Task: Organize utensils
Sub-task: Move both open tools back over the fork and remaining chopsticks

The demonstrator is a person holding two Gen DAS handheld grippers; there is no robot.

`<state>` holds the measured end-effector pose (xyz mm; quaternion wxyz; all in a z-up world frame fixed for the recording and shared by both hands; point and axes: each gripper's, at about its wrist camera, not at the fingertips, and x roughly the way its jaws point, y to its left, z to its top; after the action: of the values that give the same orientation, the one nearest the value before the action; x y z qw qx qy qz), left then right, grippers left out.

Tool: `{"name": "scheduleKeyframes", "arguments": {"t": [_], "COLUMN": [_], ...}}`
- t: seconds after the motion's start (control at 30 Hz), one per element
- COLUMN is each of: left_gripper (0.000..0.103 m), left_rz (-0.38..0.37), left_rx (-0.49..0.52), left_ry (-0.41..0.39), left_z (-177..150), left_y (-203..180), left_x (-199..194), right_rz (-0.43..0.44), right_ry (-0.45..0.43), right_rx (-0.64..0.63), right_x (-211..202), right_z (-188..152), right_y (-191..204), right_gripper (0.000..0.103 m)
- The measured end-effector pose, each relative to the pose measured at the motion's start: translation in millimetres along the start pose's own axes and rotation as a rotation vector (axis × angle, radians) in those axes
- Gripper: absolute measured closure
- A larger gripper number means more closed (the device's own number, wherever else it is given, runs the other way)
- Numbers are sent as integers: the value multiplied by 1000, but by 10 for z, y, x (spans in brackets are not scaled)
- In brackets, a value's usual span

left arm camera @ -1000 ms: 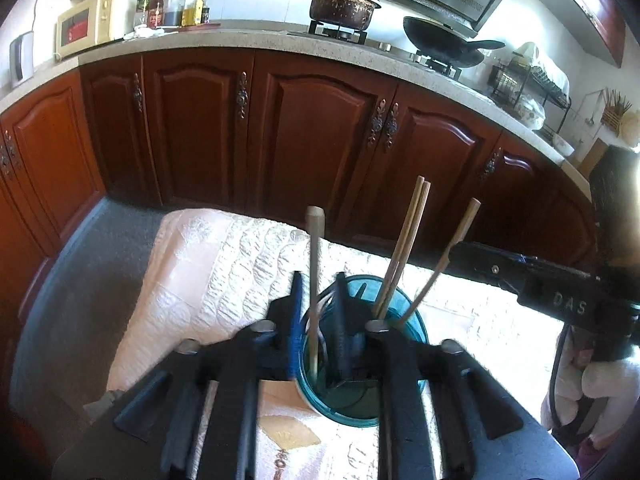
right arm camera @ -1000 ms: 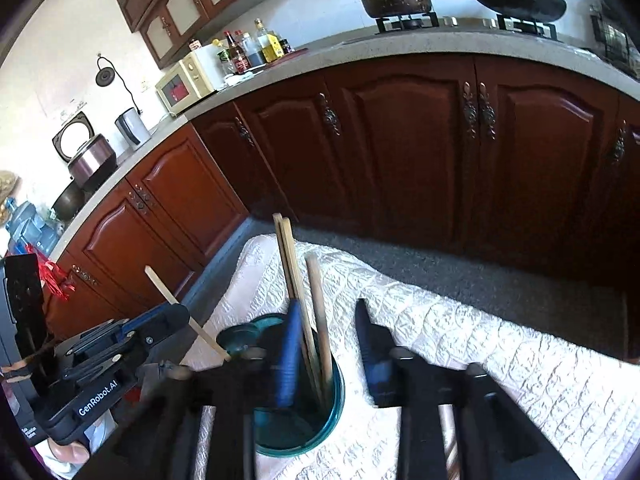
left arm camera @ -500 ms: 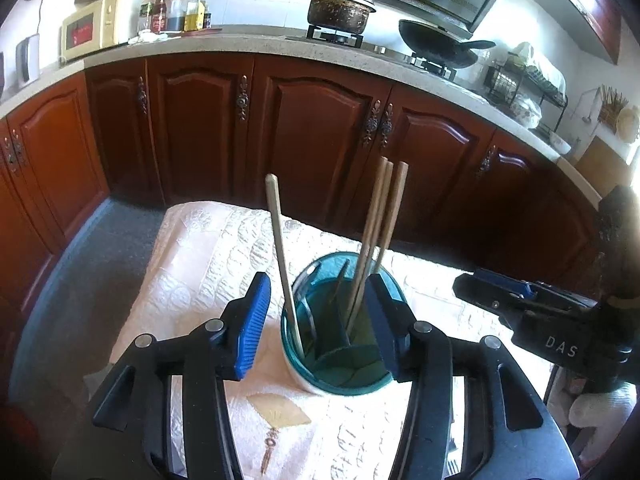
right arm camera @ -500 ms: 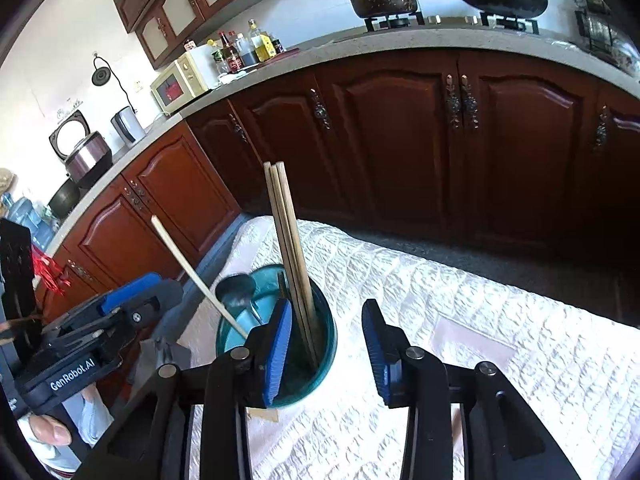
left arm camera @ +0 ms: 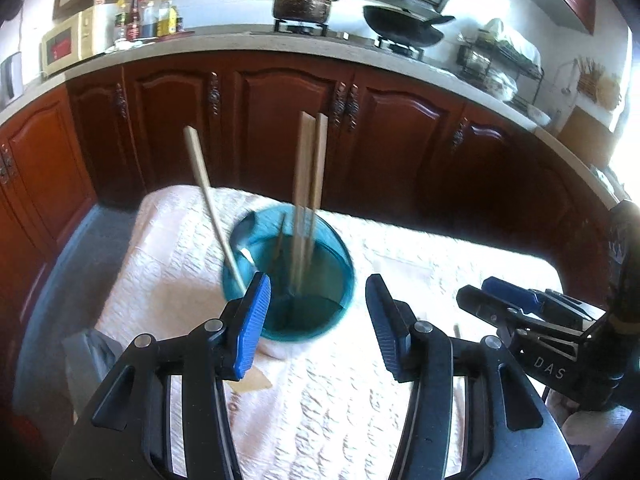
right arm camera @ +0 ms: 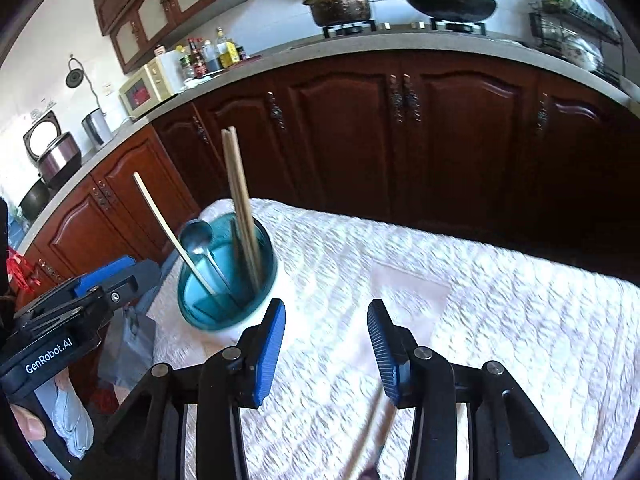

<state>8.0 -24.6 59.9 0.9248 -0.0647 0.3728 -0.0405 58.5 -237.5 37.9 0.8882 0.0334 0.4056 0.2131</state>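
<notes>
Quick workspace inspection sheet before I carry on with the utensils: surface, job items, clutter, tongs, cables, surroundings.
Surface: white quilted cloth over the table.
Job's things: teal holder upright near the cloth's left end, with a chopstick bundle, one leaning stick and a metal spoon inside. Blurred chopsticks lie on the cloth under the right tongs.
Clutter: grey bag beside the table.
Tongs: left tongs open, nothing between them; right tongs opening, nothing between the pads.
Cables: nothing seen.
Surroundings: dark wood cabinets, pot and wok on the stove.
</notes>
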Motion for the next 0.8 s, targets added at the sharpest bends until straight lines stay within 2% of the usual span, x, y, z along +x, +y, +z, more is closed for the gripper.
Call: {"name": "scheduleKeyframes", "arguments": {"t": [0.23,0.8], "left_gripper": [54,54], "left_rz": [-43,-75], "left_rx": [51,172], "left_ry": [22,57], "left_z": [-176,-431], "left_y": [-318,-872], "left_x": [29,154], "right_rz": [-70,-147], "right_ry": [10,-4], "right_rx": [7,92], "right_x": [-174,-526], "right_z": [-273,-609], "right_y": [-129,-536], "right_gripper": [62,61]}}
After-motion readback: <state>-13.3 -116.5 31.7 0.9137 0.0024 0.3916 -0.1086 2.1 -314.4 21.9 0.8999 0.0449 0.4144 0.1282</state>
